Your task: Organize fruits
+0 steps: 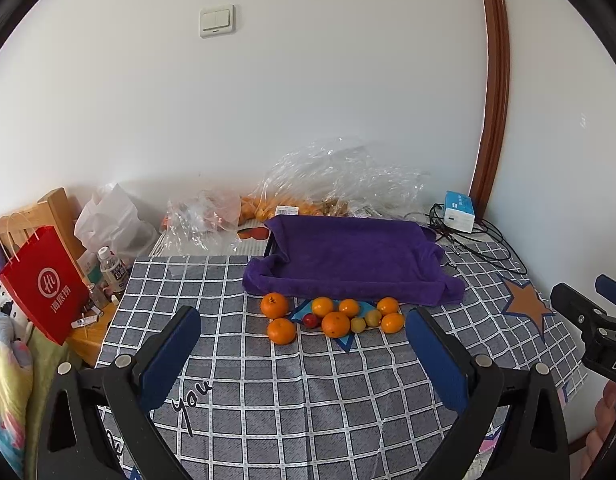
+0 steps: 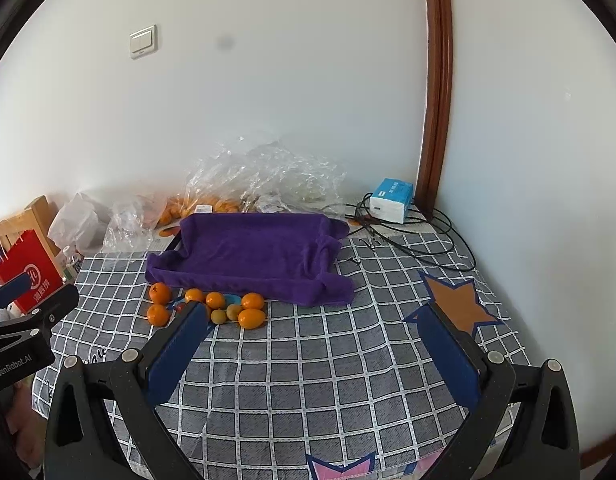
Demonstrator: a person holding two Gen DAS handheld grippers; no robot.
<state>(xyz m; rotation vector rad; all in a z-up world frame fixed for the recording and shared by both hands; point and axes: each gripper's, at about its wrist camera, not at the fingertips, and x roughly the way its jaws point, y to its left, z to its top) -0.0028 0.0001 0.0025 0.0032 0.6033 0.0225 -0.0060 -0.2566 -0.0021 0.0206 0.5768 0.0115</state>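
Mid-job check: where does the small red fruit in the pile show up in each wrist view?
Left wrist: the small red fruit lies low centre, in the pile in front of the purple towel, between two oranges.
Right wrist: almost hidden behind the right tool's left finger; only a red sliver may show.
Shared landmark: the purple towel.

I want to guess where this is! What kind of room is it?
Probably a room in someone's home, maybe a bedroom. A checked cloth covers the surface, a wall light switch sits above, and shopping bags of fruit and a red gift bag crowd the edge.
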